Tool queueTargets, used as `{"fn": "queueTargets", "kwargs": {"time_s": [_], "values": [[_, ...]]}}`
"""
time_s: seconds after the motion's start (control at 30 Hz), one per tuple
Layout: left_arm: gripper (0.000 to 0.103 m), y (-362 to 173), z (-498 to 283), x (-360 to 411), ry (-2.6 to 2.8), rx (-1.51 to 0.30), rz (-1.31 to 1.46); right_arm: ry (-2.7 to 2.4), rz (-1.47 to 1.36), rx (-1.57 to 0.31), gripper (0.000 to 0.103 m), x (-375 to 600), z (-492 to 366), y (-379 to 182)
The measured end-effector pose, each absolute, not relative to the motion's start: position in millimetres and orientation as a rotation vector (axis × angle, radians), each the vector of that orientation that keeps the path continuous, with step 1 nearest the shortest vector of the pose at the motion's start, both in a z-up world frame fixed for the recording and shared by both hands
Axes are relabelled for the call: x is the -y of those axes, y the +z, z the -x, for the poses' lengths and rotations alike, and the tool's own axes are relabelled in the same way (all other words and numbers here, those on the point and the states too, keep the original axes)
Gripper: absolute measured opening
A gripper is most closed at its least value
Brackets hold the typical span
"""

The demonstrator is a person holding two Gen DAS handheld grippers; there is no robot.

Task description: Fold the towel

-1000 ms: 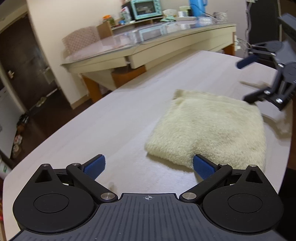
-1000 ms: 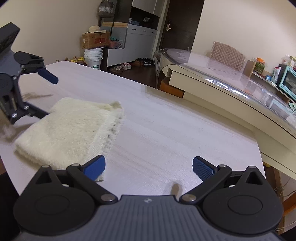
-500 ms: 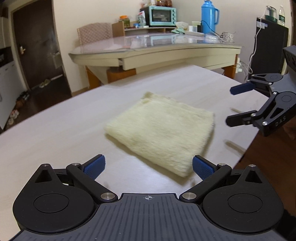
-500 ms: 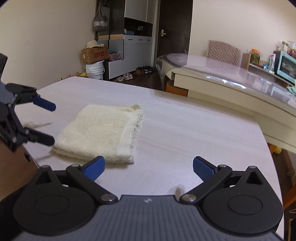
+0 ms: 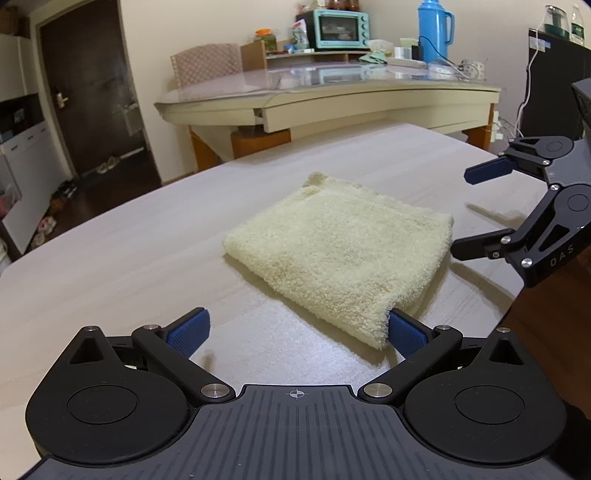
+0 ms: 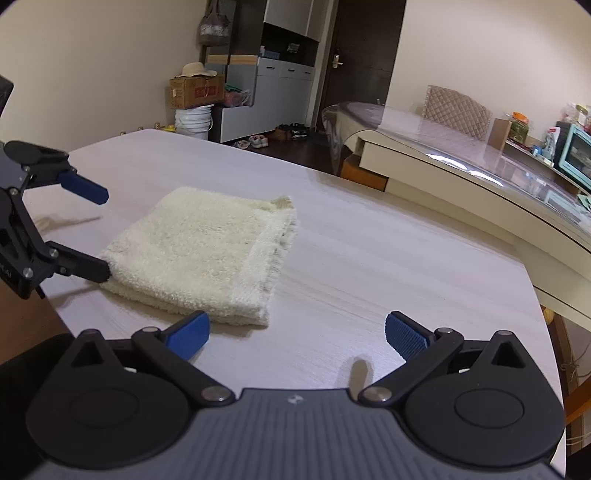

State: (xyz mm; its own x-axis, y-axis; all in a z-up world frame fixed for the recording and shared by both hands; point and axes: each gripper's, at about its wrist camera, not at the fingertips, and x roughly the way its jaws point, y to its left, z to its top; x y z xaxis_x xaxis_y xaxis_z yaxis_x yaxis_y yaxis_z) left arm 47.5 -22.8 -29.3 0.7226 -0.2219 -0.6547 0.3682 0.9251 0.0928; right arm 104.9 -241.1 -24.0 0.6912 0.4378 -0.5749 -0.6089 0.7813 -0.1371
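A cream terry towel (image 5: 340, 247) lies folded into a thick square on the pale wood-grain table (image 5: 110, 258); the right wrist view shows the towel (image 6: 195, 251) with its layered edges facing right. My left gripper (image 5: 295, 332) is open just in front of the towel's near corner, its right pad beside that corner. The right gripper (image 5: 476, 210) hangs open at the towel's right side, holding nothing. In the right wrist view my right gripper (image 6: 295, 332) is open over bare table, and the left gripper (image 6: 96, 236) stands open at the towel's left corner.
A beige side table (image 5: 332, 99) with a glass top stands beyond the work table, carrying a teal oven (image 5: 338, 29), a blue flask (image 5: 432, 31) and clutter. The table edge (image 5: 513, 306) drops off to the right. A dark door (image 5: 88, 92) and shoes lie at left.
Both grippers have pulled back from the towel and levelled out. The towel lies still in its folded square, and both jaws have stayed open.
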Motion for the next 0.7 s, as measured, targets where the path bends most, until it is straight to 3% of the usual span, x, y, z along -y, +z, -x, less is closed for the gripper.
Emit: {"fn": "queueTargets", "kwargs": {"time_s": [0.7], "values": [[0.103,-34.4,-60.9,20.9,-0.298,-0.695,-0.239,0.613,0.334,-0.57,0.103,224.7,-116.5,-27.0]]}}
